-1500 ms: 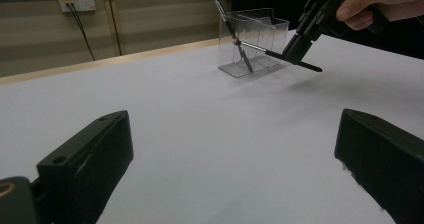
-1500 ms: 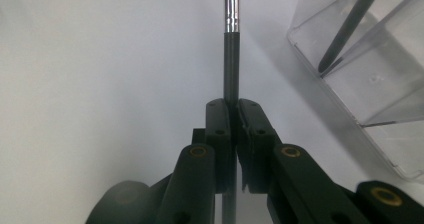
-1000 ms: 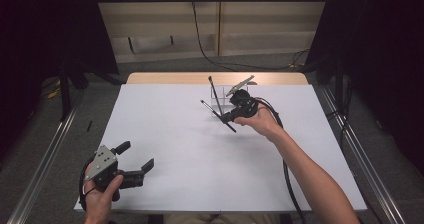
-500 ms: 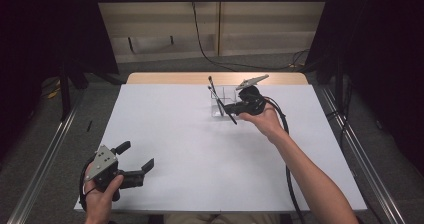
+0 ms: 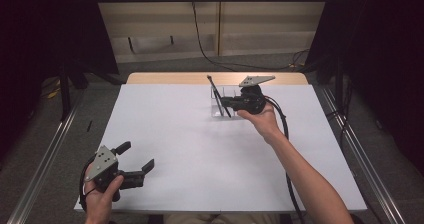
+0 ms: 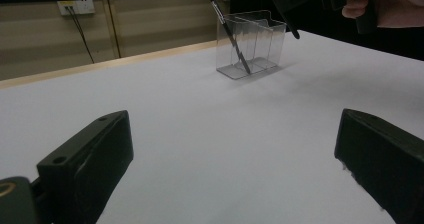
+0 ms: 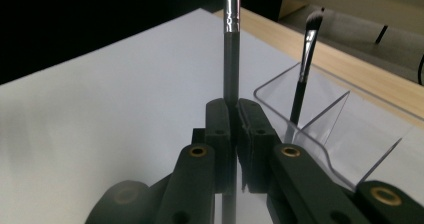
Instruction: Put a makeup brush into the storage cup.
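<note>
High view: the right gripper point(image 5: 226, 102) hangs at the clear organiser point(image 5: 223, 102) near the table's far edge, jaws clamped on a slim brush point(image 5: 223, 105) whose lower end sits right at the box. The left gripper point(image 5: 136, 159) idles near the front left corner, jaws apart, nothing between them.

Left gripper view: one brush in the box point(image 6: 229, 30) leans in the end compartment. The carried brush tip point(image 6: 290, 28) looks poised just above the rim, so best to steer it clear of the divider.

Right gripper view: jaws pinch the handle point(image 7: 230, 64) tight, with the ferrule above. Advice: keep the brush steep, lower it slowly, and release only once it's inside a compartment.
</note>
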A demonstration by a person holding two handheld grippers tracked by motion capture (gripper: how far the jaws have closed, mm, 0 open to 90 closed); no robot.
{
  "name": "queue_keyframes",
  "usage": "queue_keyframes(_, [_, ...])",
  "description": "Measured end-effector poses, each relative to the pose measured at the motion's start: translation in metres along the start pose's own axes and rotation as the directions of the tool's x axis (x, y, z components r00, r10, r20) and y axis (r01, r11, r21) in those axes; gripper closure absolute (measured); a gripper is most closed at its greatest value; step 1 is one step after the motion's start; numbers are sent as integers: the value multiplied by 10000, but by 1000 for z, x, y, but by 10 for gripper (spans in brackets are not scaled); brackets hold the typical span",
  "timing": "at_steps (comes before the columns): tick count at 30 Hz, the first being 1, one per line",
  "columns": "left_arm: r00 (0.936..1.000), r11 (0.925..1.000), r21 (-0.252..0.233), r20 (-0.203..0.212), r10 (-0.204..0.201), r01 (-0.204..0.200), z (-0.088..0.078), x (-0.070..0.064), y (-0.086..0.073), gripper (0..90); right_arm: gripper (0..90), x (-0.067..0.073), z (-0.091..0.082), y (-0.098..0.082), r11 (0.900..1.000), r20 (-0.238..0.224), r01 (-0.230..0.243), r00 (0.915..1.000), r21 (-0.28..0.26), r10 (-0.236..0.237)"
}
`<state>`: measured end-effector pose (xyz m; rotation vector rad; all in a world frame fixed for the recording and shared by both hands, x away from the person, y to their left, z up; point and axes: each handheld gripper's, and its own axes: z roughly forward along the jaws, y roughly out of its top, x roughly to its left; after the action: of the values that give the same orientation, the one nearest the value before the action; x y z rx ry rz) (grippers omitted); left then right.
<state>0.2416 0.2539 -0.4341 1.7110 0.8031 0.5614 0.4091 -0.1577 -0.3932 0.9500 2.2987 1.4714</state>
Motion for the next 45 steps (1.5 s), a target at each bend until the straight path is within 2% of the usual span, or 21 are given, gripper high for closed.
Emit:
queue_keyframes(4, [10000,10000,3,-9,-18,18,0,0,0,23,843,0,-2,2,9979,-66,17,10000,-649,-21])
queue_keyframes(8, [10000,10000,7,-17,-16,16,1,0,0,23,843,0,-2,2,9916,-11,-7,10000,-1293,6])
queue_keyframes(16, [10000,10000,28,-17,-20,20,1,1,0,23,843,-4,-1,5,9822,160,-80,9998,-1877,112])
queue_keyframes(30, [10000,10000,41,22,-25,25,2,1,0,23,843,-10,13,10,9816,334,-138,9992,-1902,205])
queue_keyframes(45, [10000,10000,48,19,-5,5,2,1,0,23,843,-17,23,38,9811,717,33,9974,-1934,108])
